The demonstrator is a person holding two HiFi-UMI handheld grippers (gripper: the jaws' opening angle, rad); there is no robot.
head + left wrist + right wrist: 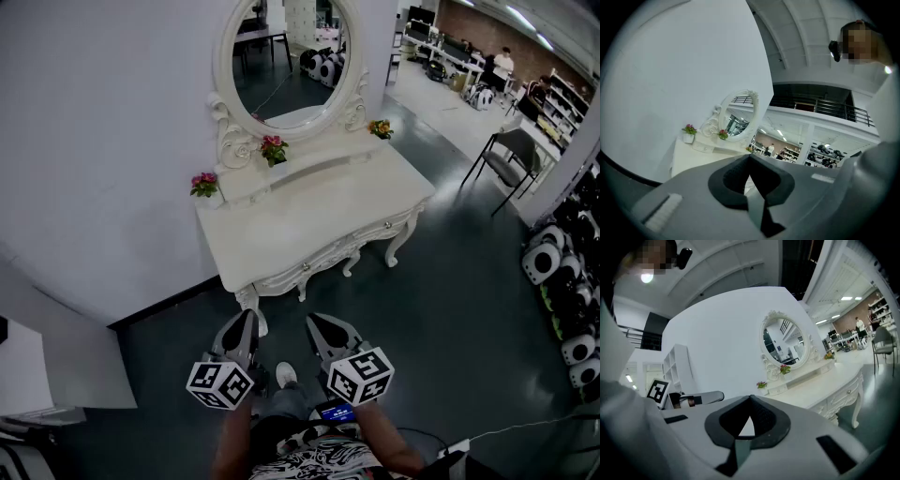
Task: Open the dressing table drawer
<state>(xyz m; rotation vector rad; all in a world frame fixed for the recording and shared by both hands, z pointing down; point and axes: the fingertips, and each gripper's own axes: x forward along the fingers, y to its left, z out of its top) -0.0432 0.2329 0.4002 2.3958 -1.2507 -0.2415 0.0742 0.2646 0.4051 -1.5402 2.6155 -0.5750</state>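
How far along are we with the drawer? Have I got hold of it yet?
Nothing is done: the drawer front sits flush in the dressing table. In hand: the left gripper and right gripper are shut, empty and short of the table. Left: approach, open a gripper, grip a knob, pull.

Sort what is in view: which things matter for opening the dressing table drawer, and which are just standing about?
For the job: dressing table; drawer front; left gripper and right gripper, both shut, empty and short of the table.

Standing about: oval mirror; three potted flowers on the table's back shelf; black chair.
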